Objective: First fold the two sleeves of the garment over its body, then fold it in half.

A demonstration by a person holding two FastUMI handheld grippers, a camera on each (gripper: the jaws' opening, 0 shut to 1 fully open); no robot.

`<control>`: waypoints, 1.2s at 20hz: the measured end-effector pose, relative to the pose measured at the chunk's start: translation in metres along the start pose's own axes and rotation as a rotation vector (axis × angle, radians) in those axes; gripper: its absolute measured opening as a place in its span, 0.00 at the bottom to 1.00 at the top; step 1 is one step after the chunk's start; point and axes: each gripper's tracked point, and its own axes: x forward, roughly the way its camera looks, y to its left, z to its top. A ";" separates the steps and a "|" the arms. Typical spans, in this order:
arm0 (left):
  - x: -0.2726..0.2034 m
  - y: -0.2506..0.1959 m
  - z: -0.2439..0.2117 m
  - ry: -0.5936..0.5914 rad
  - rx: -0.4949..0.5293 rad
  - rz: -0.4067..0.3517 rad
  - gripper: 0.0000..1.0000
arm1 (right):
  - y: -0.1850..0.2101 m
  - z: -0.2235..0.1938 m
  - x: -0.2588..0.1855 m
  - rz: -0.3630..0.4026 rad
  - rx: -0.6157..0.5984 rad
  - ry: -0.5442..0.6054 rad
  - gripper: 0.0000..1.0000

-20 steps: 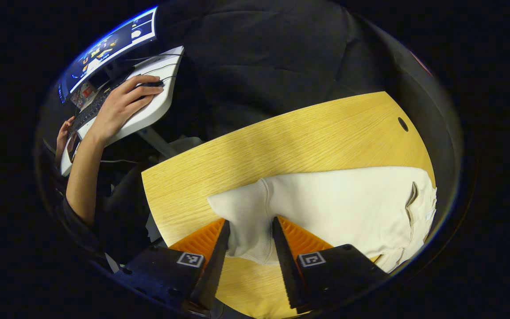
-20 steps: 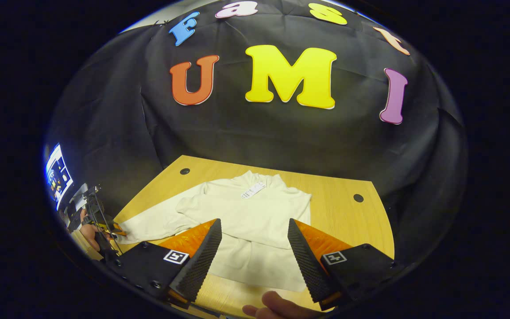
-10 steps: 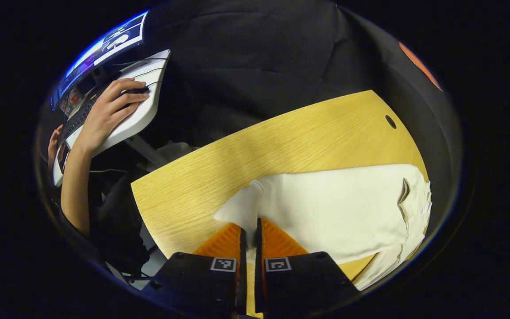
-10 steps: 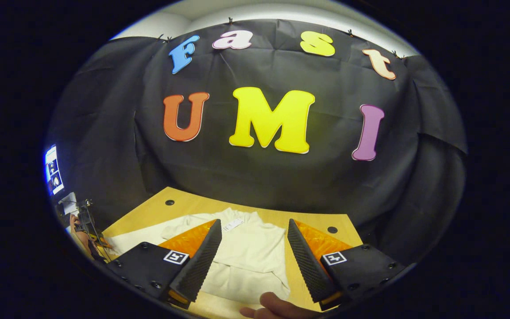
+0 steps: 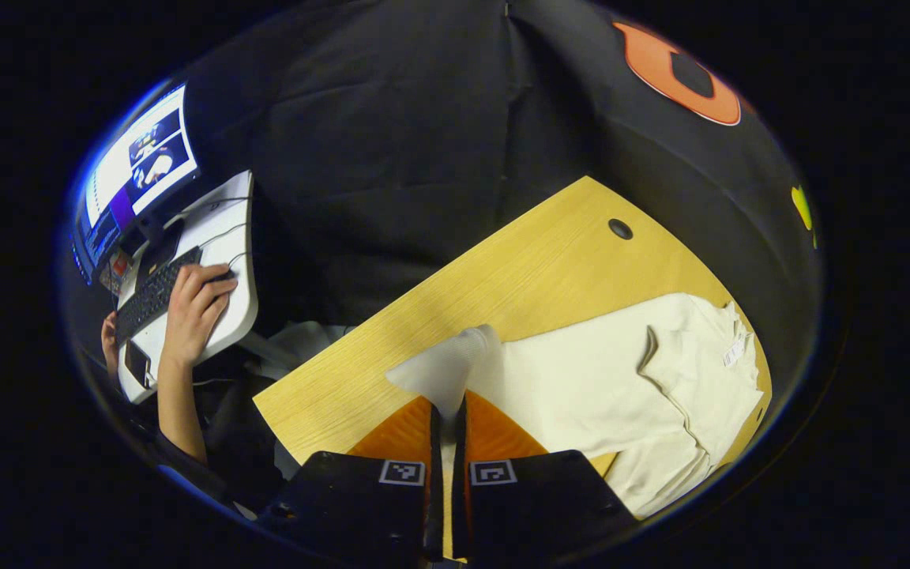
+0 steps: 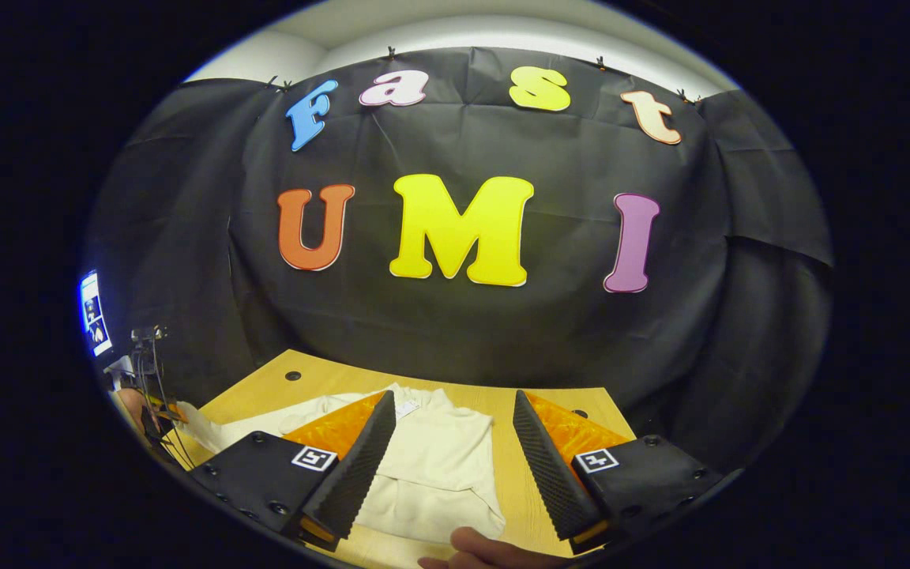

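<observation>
A: Where's the garment [image 5: 621, 395]?

B: Flat on the surface [image 5: 502, 269], cream knit. My left tool [image 5: 445, 427] is clamped on the cuff of one sleeve [image 5: 447, 367], w/ that end lifted off the wood. Right tool [image 6: 455, 466] hangs above the near hem, fingers wide apart, gripping nothing.

A: How far along?

B: One sleeve [image 5: 680, 371] already lies across the body, judging by the flap near the tag. The pinched sleeve sticks out sideways, so it needs carrying over the body. After that, the half-fold. Approx a third done, I'd say.
</observation>
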 end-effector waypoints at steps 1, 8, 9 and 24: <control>-0.004 -0.016 0.008 -0.013 0.028 -0.011 0.07 | -0.002 0.000 0.000 0.002 0.001 -0.001 0.94; -0.025 -0.149 0.044 -0.077 0.186 -0.131 0.07 | -0.056 -0.007 -0.006 -0.074 0.014 -0.012 0.94; -0.029 -0.173 0.045 -0.078 0.207 -0.151 0.07 | -0.065 -0.011 -0.007 -0.092 0.024 -0.001 0.94; -0.063 -0.477 -0.061 -0.002 0.552 -0.418 0.06 | -0.188 -0.045 -0.034 -0.342 0.062 0.095 0.94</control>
